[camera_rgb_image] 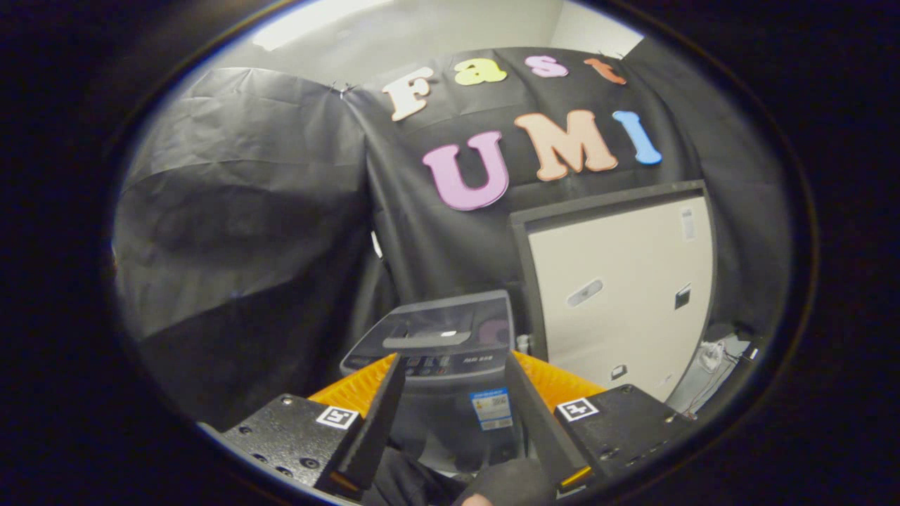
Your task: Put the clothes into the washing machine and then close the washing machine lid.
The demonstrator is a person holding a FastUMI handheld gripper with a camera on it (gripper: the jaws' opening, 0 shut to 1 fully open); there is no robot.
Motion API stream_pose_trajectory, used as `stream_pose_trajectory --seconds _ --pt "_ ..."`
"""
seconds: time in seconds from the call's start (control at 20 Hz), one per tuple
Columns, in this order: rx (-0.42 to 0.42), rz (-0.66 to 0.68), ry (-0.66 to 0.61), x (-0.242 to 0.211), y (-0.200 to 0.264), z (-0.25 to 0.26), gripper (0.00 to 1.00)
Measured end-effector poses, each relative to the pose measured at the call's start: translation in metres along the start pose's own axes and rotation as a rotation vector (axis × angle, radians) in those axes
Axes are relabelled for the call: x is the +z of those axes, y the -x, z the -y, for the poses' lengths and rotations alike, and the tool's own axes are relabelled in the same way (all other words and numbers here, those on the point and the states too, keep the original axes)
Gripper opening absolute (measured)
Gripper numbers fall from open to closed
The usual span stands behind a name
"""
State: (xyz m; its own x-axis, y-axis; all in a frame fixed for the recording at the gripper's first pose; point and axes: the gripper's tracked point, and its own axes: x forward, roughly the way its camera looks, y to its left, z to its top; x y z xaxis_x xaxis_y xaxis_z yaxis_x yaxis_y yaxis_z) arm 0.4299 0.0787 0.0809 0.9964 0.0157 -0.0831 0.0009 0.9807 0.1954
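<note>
From my gripper's camera, my gripper [453, 411] points at the washing machine [439, 379], and its 2 fingers [376, 418] stand apart with nothing between them, so it is released and holds nothing. The small grey machine sits just ahead of the fingertips and a little below them, framed in the gap between the fingers. Its lid [439, 323] lies flat and closed on top, with a dark see-through panel and a pale handle bar near the front edge. Below the lid runs a control strip, and a label is stuck on the front wall; I cannot read it. An orange ribbed tray [562, 383] lies under the machine and shows on both sides of it, behind the fingers. To the right of the machine, leaning against the black cloth wall [239, 232], stands a pale board in a dark frame [622, 295]. Low between the fingers, close to the camera, I see some dark fabric [411, 485], but whether it is the clothes I cannot tell.
</note>
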Motion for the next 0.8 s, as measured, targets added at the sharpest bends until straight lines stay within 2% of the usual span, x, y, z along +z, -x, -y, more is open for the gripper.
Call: stream_pose_trajectory --seconds 0.45,0.8 --pt "0.036 0.026 0.025 -0.015 0.036 -0.017 0.88" --pt "0.012 0.026 0.067 -0.027 0.048 -0.013 0.88"
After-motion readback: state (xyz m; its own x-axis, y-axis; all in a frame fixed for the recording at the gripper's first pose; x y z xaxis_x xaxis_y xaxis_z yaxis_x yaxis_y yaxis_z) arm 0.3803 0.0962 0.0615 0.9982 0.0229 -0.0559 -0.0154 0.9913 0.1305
